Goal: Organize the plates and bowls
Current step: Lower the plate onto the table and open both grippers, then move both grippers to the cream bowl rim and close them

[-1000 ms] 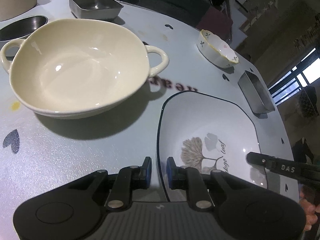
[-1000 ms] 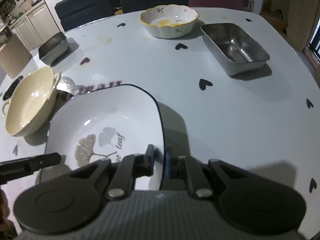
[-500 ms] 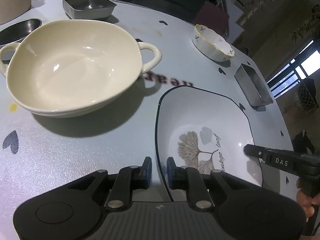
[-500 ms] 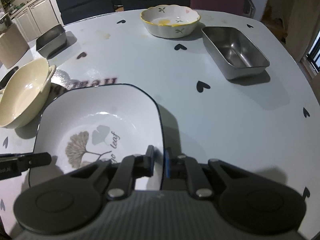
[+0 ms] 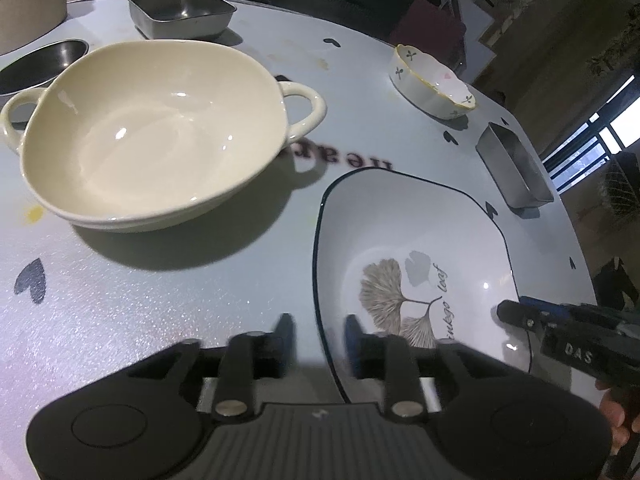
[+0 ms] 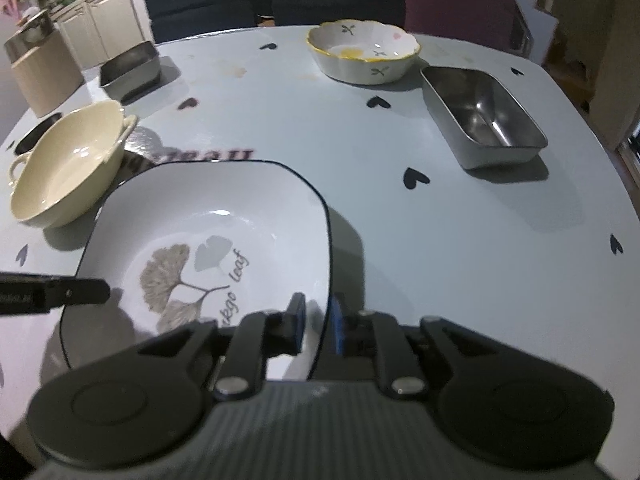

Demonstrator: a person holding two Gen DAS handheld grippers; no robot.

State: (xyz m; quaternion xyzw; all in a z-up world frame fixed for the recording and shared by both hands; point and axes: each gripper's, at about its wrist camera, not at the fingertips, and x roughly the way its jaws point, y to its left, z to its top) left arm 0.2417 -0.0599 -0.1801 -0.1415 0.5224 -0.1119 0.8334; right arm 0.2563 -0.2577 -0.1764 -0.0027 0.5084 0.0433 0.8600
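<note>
Table — kitchen cabinets right-view only

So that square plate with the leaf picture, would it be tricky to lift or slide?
Probably stiff and breakable: the square plate looks like glazed ceramic. Its glossy highlights suggest a slippery rim, so thin pads could slide off. It sits flat on the table, so a push would likely slide it, not tip or roll it.

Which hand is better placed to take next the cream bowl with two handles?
Probably left: the cream two-handled bowl is close ahead of the left gripper, whose jaws are opening off the white square plate.
</note>
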